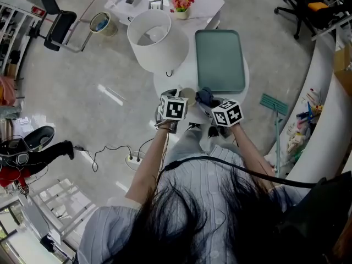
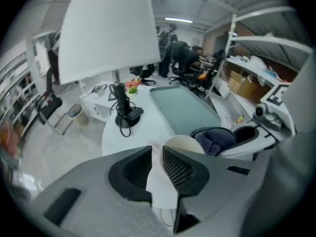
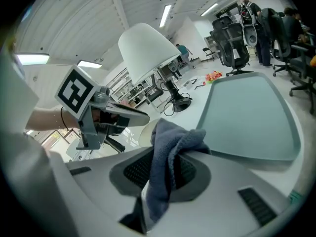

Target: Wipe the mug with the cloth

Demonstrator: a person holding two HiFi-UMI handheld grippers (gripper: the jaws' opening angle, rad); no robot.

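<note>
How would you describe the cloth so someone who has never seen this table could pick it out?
Find the round white table with the big white lampshade and the green tray. At the tray's near edge, the right tool is clamped on the cloth. It is the only dark blue, crumpled, soft thing there, beside a pale cream mug.

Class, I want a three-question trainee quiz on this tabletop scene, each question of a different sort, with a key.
1. What does the right hand-held gripper grip? A) blue cloth B) sponge C) spoon
2. True or false: nothing lies on the green tray.
3. Fill in: the left hand-held gripper is shut on the white ____.
Key: 1 A; 2 true; 3 mug.
</note>
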